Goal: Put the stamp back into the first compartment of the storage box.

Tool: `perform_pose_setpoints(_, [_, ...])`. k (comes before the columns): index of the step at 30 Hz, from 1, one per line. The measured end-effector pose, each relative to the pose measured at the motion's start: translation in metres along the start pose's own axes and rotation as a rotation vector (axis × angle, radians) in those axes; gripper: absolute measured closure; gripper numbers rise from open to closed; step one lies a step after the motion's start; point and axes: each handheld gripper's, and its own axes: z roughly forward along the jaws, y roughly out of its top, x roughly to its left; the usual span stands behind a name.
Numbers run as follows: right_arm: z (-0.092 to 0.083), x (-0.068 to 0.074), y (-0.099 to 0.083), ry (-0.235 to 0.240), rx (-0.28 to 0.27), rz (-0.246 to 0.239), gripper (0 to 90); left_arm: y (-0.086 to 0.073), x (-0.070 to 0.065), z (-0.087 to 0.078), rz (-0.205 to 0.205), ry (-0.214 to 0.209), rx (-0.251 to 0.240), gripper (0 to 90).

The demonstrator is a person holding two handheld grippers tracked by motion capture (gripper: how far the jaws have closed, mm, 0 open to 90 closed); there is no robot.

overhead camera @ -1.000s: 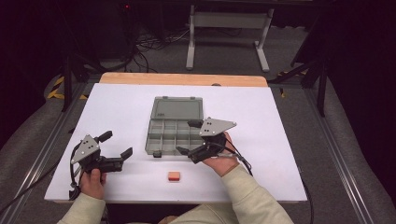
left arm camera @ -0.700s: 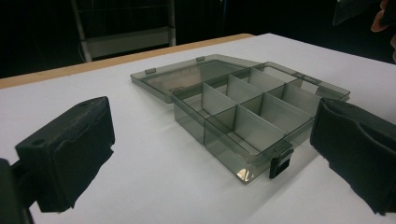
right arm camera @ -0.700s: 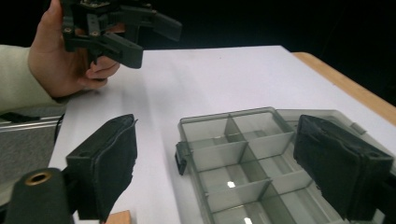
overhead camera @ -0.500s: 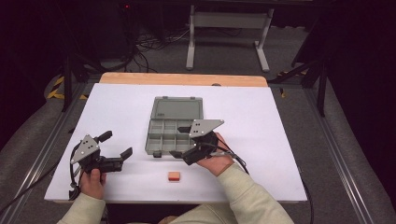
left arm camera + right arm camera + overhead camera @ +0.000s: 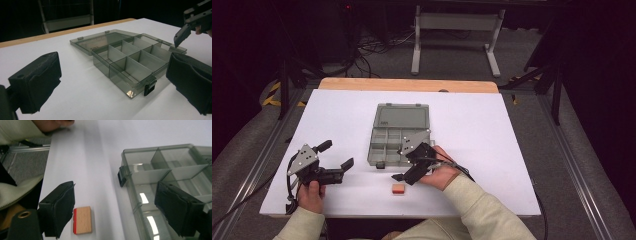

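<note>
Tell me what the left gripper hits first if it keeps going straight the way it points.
Probably the organizer box: it sits dead ahead between the left gripper's open jaws, near corner and black latch closest, with bare white table before it.

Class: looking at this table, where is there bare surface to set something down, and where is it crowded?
Free: the white table right of the open organiser box, and the stretch left of it. Crowded: the near edge, where the right gripper hangs beside the wooden block.

Bright overhead light falls on the white table [image 5: 492, 130], while the room beyond sits nearly black. Strip-shaped glare glints in the clear organizer box [image 5: 150, 220]. Shadows under things are soft and short. Close up, the black fingers [image 5: 37, 80] look soft and blurred.
</note>
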Motion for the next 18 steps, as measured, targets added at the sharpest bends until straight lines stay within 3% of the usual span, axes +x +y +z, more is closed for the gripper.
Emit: perform_pose_setpoints(18, [0.018,0.011,0.005,0.075,0.213,-0.020,21.7,0.000,0.000,0.000,0.001,-0.002,0.000,0.9])
